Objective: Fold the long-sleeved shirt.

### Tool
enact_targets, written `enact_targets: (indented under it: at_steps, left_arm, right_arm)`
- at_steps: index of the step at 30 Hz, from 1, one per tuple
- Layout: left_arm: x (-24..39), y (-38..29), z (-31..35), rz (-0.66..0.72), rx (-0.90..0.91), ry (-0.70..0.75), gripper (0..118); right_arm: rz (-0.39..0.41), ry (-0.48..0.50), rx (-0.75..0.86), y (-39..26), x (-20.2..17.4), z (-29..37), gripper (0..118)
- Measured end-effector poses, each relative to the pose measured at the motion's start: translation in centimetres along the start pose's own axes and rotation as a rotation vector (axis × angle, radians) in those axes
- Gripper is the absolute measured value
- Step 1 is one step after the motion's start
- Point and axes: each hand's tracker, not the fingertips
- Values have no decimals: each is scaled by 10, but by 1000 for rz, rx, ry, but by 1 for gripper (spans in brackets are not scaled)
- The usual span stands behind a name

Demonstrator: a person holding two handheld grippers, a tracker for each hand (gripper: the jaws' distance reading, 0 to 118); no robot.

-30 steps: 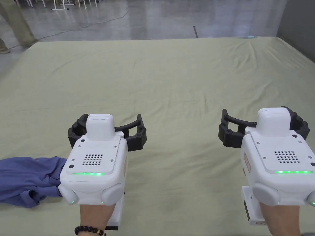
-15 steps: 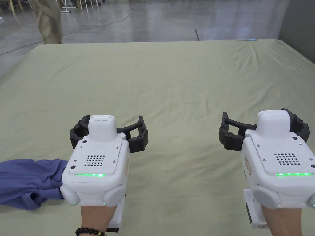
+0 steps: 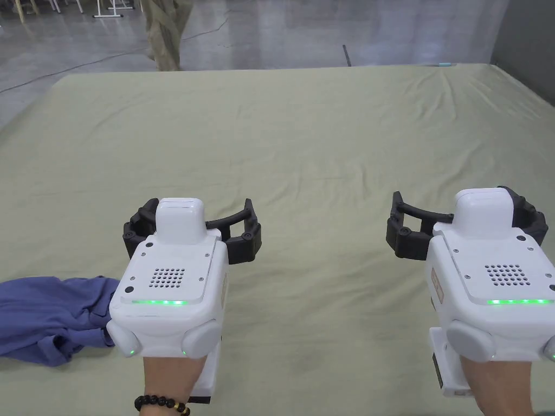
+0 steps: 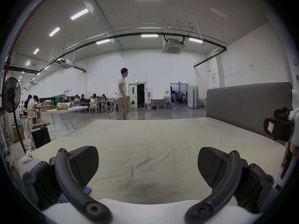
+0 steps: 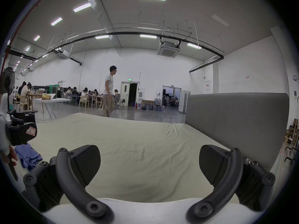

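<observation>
Both claws, left claw [image 3: 191, 230] and right claw [image 3: 465, 225], hung spread and empty; the crumpled shirt [image 3: 51, 317] lay beside the left, so a blind pinch risked bunching layers.

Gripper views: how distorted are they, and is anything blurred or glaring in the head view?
Both gripper views: strong fisheye, ceiling pipes bowed, dark round vignette. Head view: even light, sharp on the sheet and blue shirt; soft reflections on the floor beyond.

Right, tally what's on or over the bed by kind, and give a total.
Blue shirt, crumpled at the left: 1
Grippers, both open and empty, left gripper and right gripper: 2
Green bed sheet: 1
Total: 4
</observation>
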Motion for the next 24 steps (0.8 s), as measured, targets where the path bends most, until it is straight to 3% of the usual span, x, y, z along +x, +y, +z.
enact_targets:
  at_steps: [24]
  left_arm:
    - [3, -2, 4, 8, -4, -9, 118]
  right_arm:
    - [6, 8, -10, -2, -1, 2, 118]
